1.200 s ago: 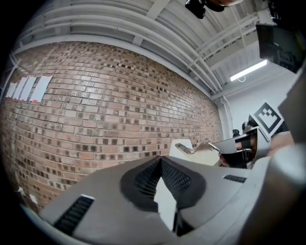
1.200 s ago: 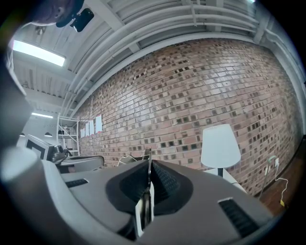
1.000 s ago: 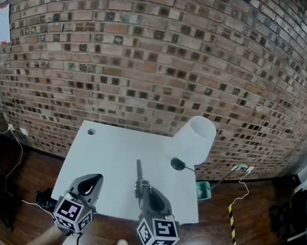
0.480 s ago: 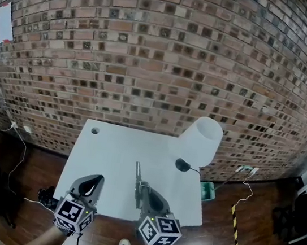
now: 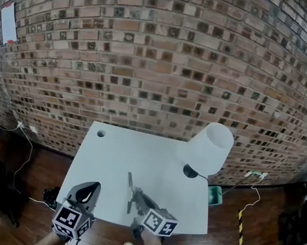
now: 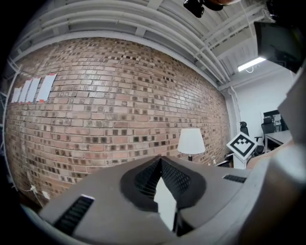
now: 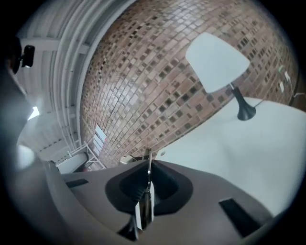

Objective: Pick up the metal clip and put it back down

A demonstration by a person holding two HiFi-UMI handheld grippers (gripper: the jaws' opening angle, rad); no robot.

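The metal clip (image 5: 129,183) is a thin, long strip of grey metal. My right gripper (image 5: 135,195) is shut on it over the near part of the white table (image 5: 117,156). The clip's free end points away from me and slightly left. In the right gripper view the clip (image 7: 148,161) stands on edge between the pads and sticks out past the tips of the right gripper (image 7: 147,178). My left gripper (image 5: 88,190) hovers at the table's near left edge. In its own view the left gripper (image 6: 160,162) has its tips together, with nothing between them.
A white lamp (image 5: 209,147) with a black base (image 5: 191,171) stands at the table's right side. A cable hole (image 5: 101,133) sits in the far left corner. A brick wall rises behind. A green bin (image 5: 215,195) and cables lie on the wooden floor.
The right gripper has rolled to one side with the clip still held, and its marker cube has turned. The clip's end now leans further left. The left gripper has hardly moved.
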